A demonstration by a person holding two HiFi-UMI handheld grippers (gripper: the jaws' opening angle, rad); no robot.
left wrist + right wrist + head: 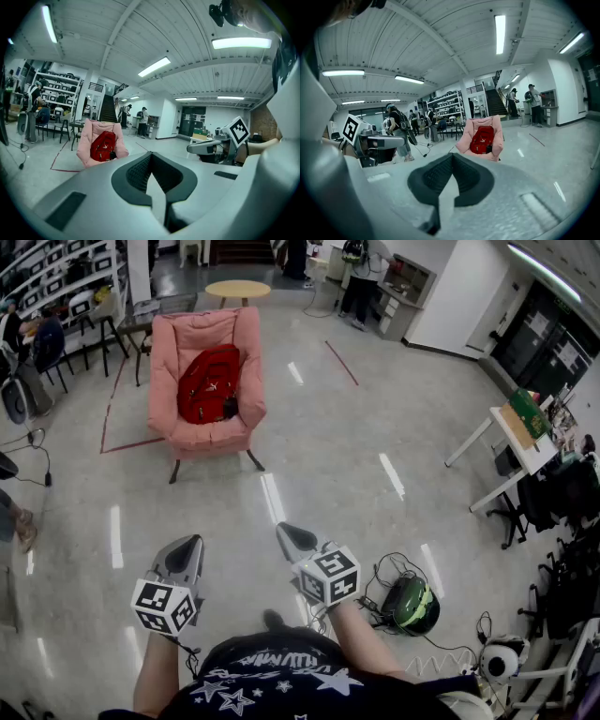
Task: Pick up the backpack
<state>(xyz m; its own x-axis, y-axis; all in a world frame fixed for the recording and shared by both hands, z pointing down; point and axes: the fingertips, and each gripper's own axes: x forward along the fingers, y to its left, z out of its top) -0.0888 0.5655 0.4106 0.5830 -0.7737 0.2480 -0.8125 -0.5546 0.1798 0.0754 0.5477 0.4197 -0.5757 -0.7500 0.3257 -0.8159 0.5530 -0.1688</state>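
Plainly the task is at its very start, with the approach not yet made; on the left, the left gripper (pixel 191 546) is held out low before the person, its jaws closed together with nothing between them; ahead, well apart from both grippers across bare floor (pixel 319 456), stands a pink chair (pixel 165 352), and the red backpack (pixel 208 382) rests on its seat, leaning against the backrest, its straps too small to make out from here; on the right, the right gripper (pixel 285 532) is likewise held forward, its jaws together and empty, aimed roughly toward the chair; both gripper views show the backpack small and far beyond the closed jaws; the next move, I judge, calls for walking up to the chair, opening at least one gripper, and finding a top handle or strap to close on, since the soft body would likely sag or slip if pinched; lifting it clear of the chair's arms comes after.
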